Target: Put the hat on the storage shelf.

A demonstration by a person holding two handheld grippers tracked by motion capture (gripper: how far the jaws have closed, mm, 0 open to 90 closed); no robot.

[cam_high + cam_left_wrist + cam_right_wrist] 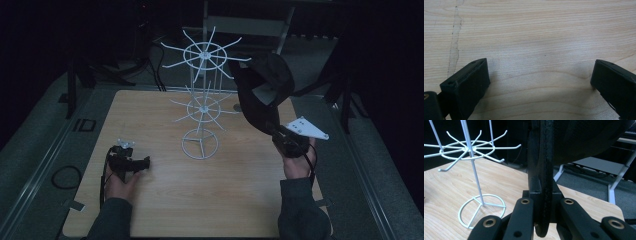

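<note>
while the left gripper (pixel 540 82) gapes, right gripper (pixel 543 195) clamps cap (pixel 544 165).

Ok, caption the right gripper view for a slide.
Right gripper fingers clamp the brim of a black fabric cap beside a white two-tier wire hook stand on a wooden table.

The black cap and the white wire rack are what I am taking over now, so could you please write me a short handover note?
Right gripper: shut on the brim edge of the black cap, held up in the air to the right of the white wire rack.
Left gripper: open, nothing between the jaws, resting low over the wooden table at its left.
Rack: upright at the table's middle, its hooks bare.
Done: cap picked up.
Left: probably hanging the cap on a rack hook, then letting go.
</note>
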